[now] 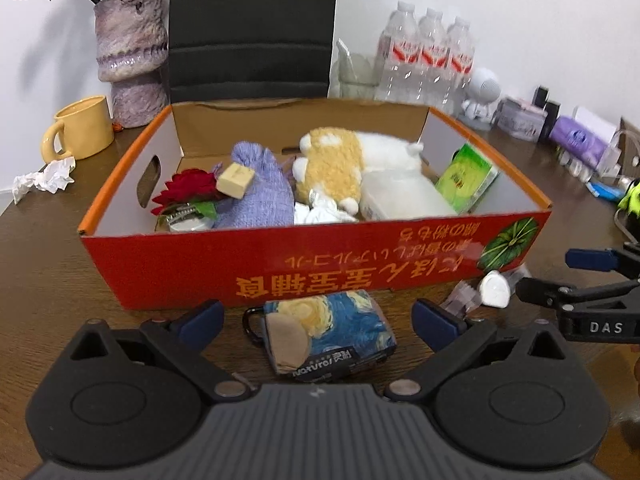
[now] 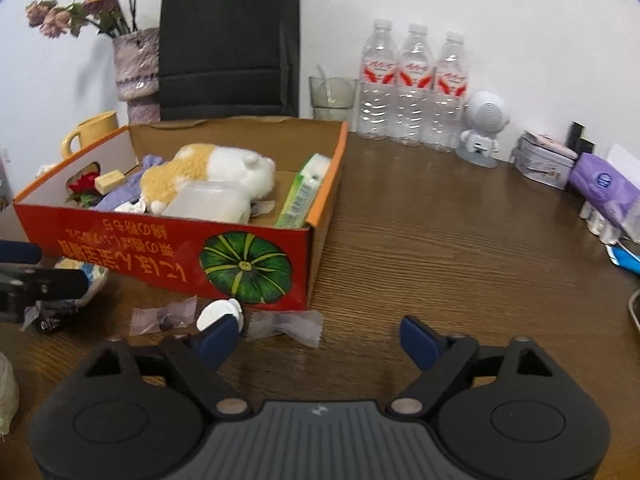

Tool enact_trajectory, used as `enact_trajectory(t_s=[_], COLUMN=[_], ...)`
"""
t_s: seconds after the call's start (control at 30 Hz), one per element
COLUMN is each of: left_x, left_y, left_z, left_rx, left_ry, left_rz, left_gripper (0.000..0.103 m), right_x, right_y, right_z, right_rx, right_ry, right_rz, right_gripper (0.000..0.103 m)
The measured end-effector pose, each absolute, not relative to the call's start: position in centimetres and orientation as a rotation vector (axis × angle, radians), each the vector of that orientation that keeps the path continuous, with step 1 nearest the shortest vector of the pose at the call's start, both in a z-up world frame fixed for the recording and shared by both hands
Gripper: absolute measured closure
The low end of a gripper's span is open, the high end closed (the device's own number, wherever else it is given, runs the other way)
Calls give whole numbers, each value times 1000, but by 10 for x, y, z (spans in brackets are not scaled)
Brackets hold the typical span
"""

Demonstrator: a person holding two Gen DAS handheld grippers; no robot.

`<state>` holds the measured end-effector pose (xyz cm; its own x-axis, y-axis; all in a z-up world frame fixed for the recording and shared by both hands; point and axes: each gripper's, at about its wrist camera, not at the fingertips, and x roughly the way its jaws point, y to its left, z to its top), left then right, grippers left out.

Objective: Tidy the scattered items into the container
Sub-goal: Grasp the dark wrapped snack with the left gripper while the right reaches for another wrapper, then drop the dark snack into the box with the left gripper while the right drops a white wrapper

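A red cardboard box (image 1: 304, 264) (image 2: 132, 248) stands on the wooden table and holds a plush toy (image 1: 340, 160), a purple knit cloth (image 1: 260, 192), a red rose (image 1: 188, 190), a green packet (image 1: 466, 178) and a white tub (image 1: 400, 196). My left gripper (image 1: 318, 320) is open, its fingers on either side of a blue starry-print pouch (image 1: 332, 336) lying in front of the box. My right gripper (image 2: 318, 338) is open and empty just above the table, near a white plug-like piece (image 2: 220, 314) (image 1: 495, 289) and clear wrappers (image 2: 164, 316).
A yellow mug (image 1: 80, 128), crumpled tissue (image 1: 44, 178), a purple vase (image 1: 130, 56) and a black bag (image 1: 252, 28) stand behind the box. Three water bottles (image 2: 412, 84), a glass (image 2: 334, 96), a white robot figure (image 2: 482, 128), a tin (image 2: 544, 164) and a purple pack (image 2: 604, 192) line the back right.
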<state>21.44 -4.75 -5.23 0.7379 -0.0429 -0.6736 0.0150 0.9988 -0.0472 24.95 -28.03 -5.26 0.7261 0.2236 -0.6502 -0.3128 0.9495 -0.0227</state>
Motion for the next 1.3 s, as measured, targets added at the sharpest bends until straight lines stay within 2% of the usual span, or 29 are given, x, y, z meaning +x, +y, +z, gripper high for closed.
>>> enact_trajectory(t_s=[0.1, 0.13, 0.17, 0.2, 0.23, 0.27, 0.33, 0.37, 0.57, 1.3], left_x=[220, 221, 222, 221, 219, 217, 213, 212, 205, 153], left_y=[-52, -52, -52, -52, -51, -51, -49, -48, -45, -16], left_z=[-58, -60, -61, -62, -62, -62, -61, -60, -56, -9], left_rx=[-21, -19, -21, -24, -22, -20, -31, -39, -46, -97], left_ry=[773, 782, 787, 783, 774, 766, 748, 742, 723, 539], left_rz=[-21, -21, -24, -24, -28, -29, -31, -31, -40, -73], left_gripper=[19, 31, 36, 39, 46, 49, 57, 64, 83, 85], right_x=[259, 261, 261, 260, 259, 257, 254, 253, 246, 202], right_y=[-276, -275, -275, -274, -275, -276, -277, -278, -279, -281], right_z=[-61, -63, -63, -62, -61, -61, -60, -59, -56, -21], right_rx=[-126, -113, -101, -103, -101, -97, -91, -89, -73, -47], right_ry=[724, 731, 728, 725, 721, 719, 723, 720, 704, 587], right_rz=[307, 314, 326, 329, 334, 339, 348, 352, 360, 373], right_gripper=[34, 36, 43, 57, 66, 70, 75, 75, 76, 76])
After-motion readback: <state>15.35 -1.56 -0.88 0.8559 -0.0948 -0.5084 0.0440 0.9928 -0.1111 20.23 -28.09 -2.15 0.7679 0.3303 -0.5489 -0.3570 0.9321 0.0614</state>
